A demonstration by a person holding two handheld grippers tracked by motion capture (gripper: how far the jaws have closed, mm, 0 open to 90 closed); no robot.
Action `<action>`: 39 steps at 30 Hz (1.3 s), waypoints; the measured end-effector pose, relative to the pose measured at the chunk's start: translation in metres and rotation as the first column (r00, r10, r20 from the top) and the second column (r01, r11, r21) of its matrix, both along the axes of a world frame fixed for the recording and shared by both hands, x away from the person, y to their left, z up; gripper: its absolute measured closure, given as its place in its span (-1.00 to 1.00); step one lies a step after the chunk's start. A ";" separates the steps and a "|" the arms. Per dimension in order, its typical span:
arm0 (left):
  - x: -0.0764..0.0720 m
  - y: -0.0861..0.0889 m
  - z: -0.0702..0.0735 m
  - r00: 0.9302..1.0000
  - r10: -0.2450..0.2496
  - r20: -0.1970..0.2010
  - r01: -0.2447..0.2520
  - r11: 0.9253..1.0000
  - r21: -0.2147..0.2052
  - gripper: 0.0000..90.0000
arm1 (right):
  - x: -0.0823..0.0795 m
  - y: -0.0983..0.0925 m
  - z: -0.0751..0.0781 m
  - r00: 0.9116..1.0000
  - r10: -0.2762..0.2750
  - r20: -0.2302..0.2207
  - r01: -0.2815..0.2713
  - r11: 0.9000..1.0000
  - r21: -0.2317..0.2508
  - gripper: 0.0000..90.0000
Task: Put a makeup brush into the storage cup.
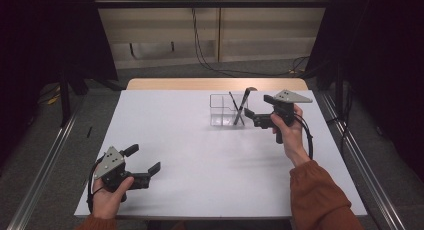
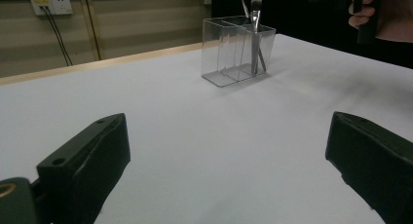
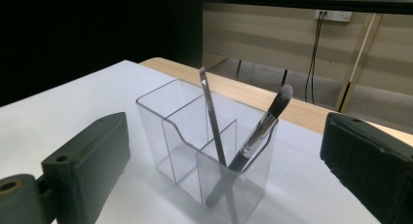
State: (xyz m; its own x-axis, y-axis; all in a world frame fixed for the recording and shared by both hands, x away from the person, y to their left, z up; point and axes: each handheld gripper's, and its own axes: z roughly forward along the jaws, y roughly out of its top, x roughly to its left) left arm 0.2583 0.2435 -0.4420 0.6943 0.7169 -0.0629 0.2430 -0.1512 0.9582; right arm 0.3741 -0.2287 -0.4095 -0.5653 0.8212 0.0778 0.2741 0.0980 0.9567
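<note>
1. Currently, the right claw (image 1: 251, 116) is seen wide open, nothing between its jaws, just beside the clear organizer (image 1: 227, 110) far right on the tabletop (image 1: 200, 155).
2. Makeup brush (image 3: 258, 134) and thin tool (image 3: 212, 119) are seen leaning, crossed, in one compartment.
3. A level withdrawal is advised, so the organizer is not tipped.
4. Left claw (image 1: 145, 165) is held open, well apart.

Table (image 1: 200, 155) wide open between my left gripper (image 1: 145, 162) and the organizer (image 1: 227, 111), nothing there. Only the organizer with its brush (image 3: 260, 131) and stick (image 3: 212, 119) blocks, right before my open right gripper (image 1: 255, 116).
</note>
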 end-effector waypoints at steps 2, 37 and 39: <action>0.000 0.000 0.000 1.000 0.005 -0.001 -0.005 1.000 -0.004 -0.95 | -0.004 -0.001 -0.001 1.000 -0.007 0.011 0.007 1.000 -0.002 -0.92; -0.002 0.002 0.001 1.000 0.006 0.016 -0.006 0.999 -0.033 -0.96 | -0.073 -0.043 -0.014 0.998 -0.067 0.010 0.067 0.998 -0.001 -0.92; -0.002 0.002 0.001 1.000 0.007 0.015 -0.007 0.999 -0.032 -0.96 | -0.078 -0.045 -0.014 0.998 -0.065 0.010 0.065 0.998 0.007 -0.92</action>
State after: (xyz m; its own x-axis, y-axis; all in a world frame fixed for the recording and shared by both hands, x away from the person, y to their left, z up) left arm 0.2562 0.2450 -0.4407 0.6903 0.7196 -0.0751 0.2294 -0.1192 0.9660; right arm 0.2961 -0.2737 -0.4238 -0.5113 0.8559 0.0776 0.2695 0.0740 0.9601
